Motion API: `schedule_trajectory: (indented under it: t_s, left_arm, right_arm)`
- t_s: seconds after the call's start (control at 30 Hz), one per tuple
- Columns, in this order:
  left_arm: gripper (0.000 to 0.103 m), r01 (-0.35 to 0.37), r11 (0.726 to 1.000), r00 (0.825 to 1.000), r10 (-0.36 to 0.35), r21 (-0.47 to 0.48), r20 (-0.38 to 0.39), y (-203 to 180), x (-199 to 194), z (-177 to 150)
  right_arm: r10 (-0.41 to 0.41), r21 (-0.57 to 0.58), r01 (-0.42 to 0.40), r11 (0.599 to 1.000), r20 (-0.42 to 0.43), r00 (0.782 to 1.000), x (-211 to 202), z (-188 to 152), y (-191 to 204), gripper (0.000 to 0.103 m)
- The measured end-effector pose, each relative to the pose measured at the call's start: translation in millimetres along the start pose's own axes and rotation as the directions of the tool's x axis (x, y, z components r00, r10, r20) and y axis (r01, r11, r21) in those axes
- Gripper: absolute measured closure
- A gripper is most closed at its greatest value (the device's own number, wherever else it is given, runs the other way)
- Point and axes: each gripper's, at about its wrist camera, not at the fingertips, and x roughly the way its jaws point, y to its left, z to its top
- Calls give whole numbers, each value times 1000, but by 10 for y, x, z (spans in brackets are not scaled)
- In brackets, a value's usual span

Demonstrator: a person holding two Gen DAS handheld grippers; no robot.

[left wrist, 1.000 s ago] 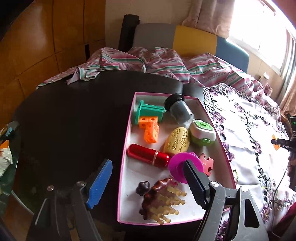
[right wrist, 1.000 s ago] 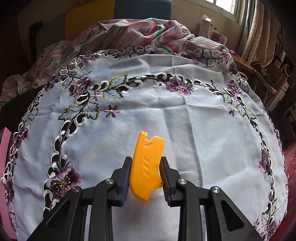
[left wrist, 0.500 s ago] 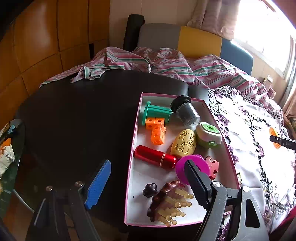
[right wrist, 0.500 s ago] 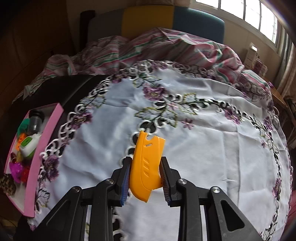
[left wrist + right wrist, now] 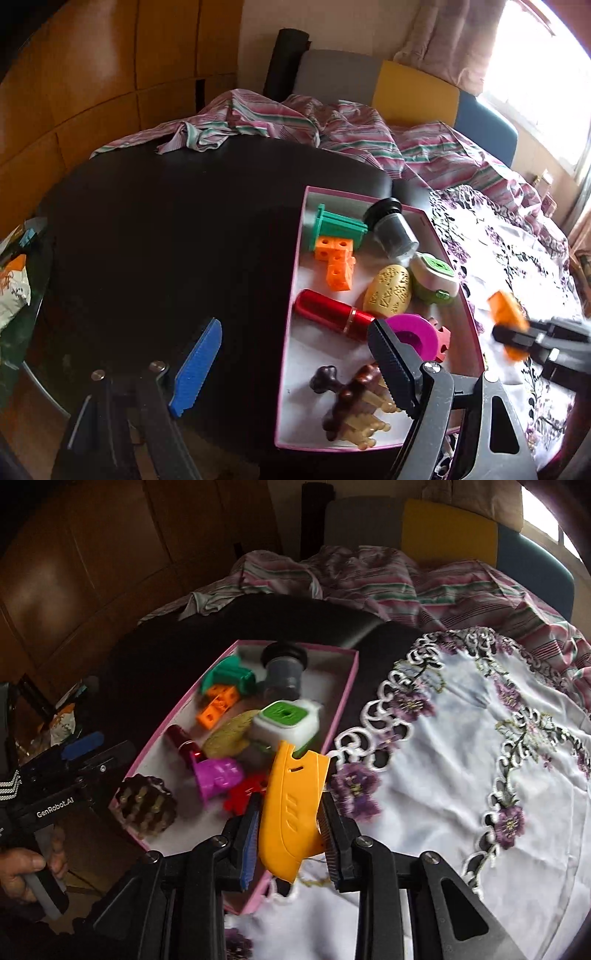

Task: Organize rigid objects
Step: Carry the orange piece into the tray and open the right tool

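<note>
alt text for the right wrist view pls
The right gripper holds a flat orange plastic piece upright at the near corner of a pink-rimmed tray filled with small toys. An embroidered white tablecloth lies right of the tray.

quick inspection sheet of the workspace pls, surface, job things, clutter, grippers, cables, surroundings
surface: dark round table, embroidered white cloth over its right part
job's things: pink tray holding green block, orange cubes, jar, red tube, brush; orange cutter held near the tray's edge
clutter: striped fabric bunched at the far edge
grippers: left gripper open, empty; right gripper shut on the cutter
cables: nothing seen
surroundings: wood panels, chair back, window
</note>
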Motion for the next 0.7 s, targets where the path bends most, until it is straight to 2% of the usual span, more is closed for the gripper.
schedule_trajectory:
  t_s: [0.13, 0.3, 0.6, 0.7]
  left_arm:
    - [21, 1, 1000, 1000, -1, -12, -1, 58, 9, 4]
    - [17, 2, 1000, 1000, -2, -5, 2, 79, 3, -8]
    - [14, -8, 1000, 1000, 8, 3, -5, 71, 36, -19]
    - [13, -20, 1000, 1000, 20, 8, 2, 56, 27, -10]
  right_arm:
    - [8, 8, -7, 1000, -44, 999, 201, -60, 275, 74]
    - [19, 30, -15, 999, -125, 992, 456, -132, 405, 73]
    - [53, 79, -44, 996, -120, 991, 446, -221, 377, 72]
    - [68, 64, -59, 996, -138, 988, 445, -267, 422, 72]
